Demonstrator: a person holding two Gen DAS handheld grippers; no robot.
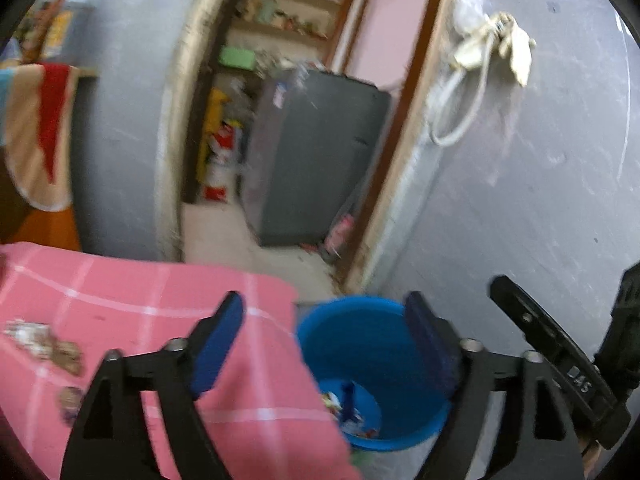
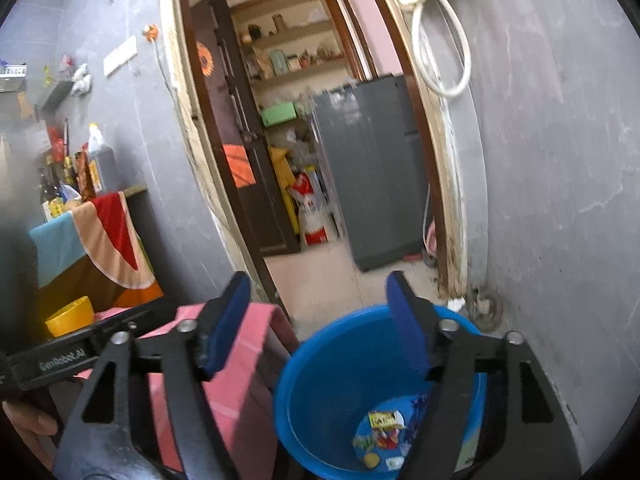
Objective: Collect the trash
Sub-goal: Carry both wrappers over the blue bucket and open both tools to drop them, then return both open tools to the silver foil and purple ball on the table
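Both the left gripper (image 1: 324, 344) and right gripper (image 2: 318, 322) have jaws apart, empty; blue bucket (image 2: 320, 364) lower centre holds wrappers (image 2: 386, 428); next, approach scraps (image 1: 44, 346) on pink cloth (image 1: 132, 300) lower left squarely.

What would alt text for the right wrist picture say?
An open right gripper hovers over a blue bucket with wrappers at its bottom. A pink checked cloth lies left; a doorway beyond shows a grey fridge.

Lived-in home, grey fridge (image 2: 370, 168) and pantry shelves (image 2: 296, 52) through doorway, tablecloth (image 1: 132, 320)
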